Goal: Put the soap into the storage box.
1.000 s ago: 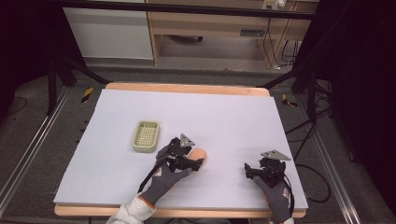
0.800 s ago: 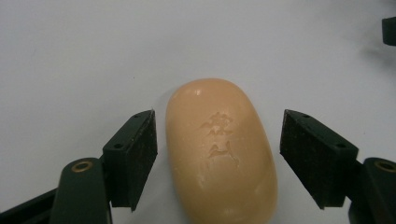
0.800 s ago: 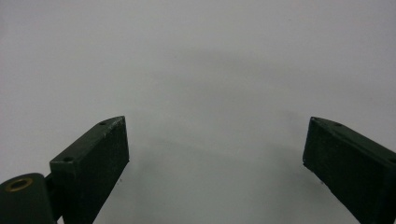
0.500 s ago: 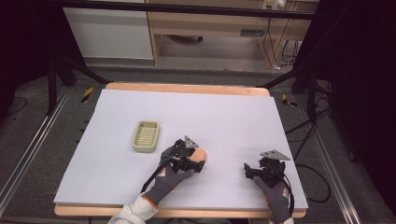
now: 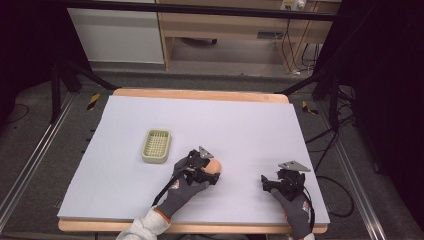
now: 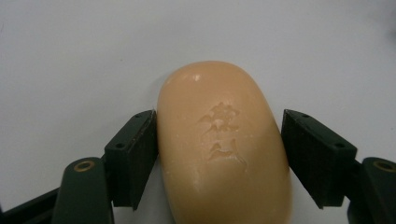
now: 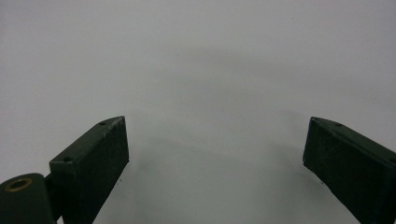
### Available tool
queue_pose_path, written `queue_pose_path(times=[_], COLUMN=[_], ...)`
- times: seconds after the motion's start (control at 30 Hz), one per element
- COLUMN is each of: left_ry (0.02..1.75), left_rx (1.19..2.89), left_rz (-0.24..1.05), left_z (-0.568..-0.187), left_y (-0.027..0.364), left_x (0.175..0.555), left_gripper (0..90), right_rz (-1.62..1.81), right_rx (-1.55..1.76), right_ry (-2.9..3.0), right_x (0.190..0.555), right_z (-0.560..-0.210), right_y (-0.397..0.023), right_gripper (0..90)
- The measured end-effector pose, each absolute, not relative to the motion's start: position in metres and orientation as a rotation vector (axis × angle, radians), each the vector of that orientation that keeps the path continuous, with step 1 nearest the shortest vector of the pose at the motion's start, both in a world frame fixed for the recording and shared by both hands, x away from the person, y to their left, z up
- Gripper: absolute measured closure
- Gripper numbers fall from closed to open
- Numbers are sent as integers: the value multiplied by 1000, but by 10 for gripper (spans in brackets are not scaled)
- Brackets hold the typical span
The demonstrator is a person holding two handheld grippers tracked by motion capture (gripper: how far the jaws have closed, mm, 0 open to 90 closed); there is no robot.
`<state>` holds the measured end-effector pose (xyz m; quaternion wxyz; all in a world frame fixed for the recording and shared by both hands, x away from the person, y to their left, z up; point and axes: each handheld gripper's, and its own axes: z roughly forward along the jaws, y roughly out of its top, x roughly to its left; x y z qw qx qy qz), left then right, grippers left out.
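A tan oval bar of soap (image 5: 215,165) with a stamped mark lies on the pale table near the front centre. In the left gripper view the soap (image 6: 219,149) sits between both black jaws, which press its two sides. My left gripper (image 5: 210,169) (image 6: 218,116) is shut on it, held by a grey-gloved hand. My right gripper (image 5: 271,183) rests low over the table at the front right. Its jaws (image 7: 215,123) stand wide apart with bare table between them.
A small pale green slotted basket (image 5: 156,146) stands on the table left of the soap, empty. The white table top (image 5: 250,120) has a wooden edge; dark floor, rails and cables surround it.
My left gripper has slid a little forward and to the right, so that its jaws now flank the soap. The right gripper has stayed put.
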<state>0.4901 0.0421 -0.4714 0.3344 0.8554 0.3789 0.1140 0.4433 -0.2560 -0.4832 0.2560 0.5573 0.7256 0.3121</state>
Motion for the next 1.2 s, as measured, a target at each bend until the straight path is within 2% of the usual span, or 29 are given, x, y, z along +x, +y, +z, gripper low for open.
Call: queue_pose_path(times=[0.6,1.2], left_ry=[994,964], left_rx=[2247,2218], left_rz=[345,299], left_z=[-474,-463], left_y=[37,47], left_x=[487,479], left_gripper=[292,311], right_rz=[845,842], right_rx=[1515,1511], right_ry=[1970,1970], right_x=[444,443], right_z=[-483,-483], right_y=[-256,-256], right_gripper=[71,71])
